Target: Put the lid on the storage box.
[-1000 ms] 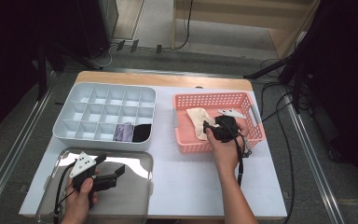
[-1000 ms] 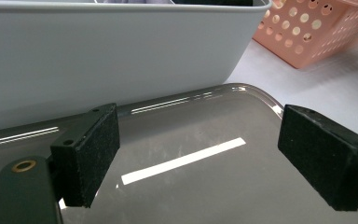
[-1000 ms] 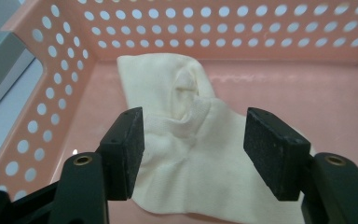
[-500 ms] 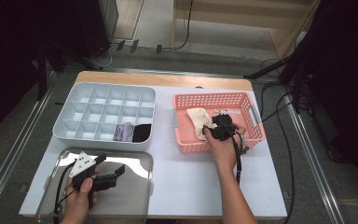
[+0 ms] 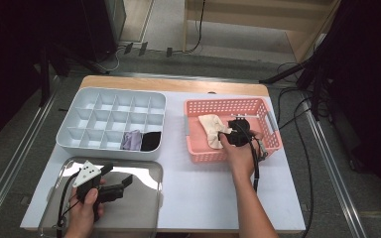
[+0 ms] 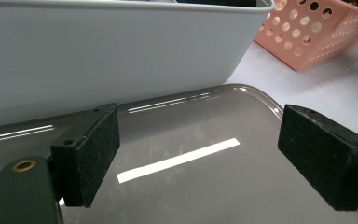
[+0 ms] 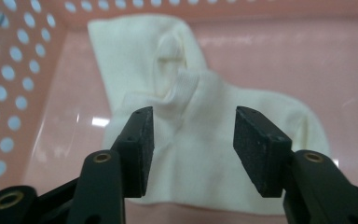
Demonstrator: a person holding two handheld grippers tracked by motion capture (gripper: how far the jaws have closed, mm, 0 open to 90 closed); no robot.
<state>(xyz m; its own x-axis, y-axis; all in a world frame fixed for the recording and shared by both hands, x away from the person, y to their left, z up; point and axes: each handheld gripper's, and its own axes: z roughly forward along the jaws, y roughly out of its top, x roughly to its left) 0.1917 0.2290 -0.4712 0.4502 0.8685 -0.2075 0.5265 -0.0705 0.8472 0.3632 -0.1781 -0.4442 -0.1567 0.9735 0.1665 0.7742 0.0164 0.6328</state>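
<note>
A cream sock [image 5: 210, 127] lies crumpled at the left end of the pink perforated basket [image 5: 228, 102]. My right gripper [image 5: 229, 134] reaches down into the basket over it. In the right gripper view the sock [image 7: 144, 60] sits just beyond the right gripper [image 7: 193, 144], a raised fold between the two pads. The jaws have just been closing, but the pads stand apart from the cloth, so it is open. My left gripper [image 5: 118, 176] rests low over the metal tray [image 5: 144, 198], open and empty [image 6: 198, 158].
A grey compartment box [image 5: 110, 92] stands at the back left, with a purple cloth [image 5: 131, 140] and a black one [image 5: 151, 141] in its front cells. Its wall [image 6: 98, 56] rises right ahead of the left gripper. Cables trail off the table's right side.
The right gripper has shifted slightly left in the basket, onto the sock. The left hand and its gripper have kept still.
</note>
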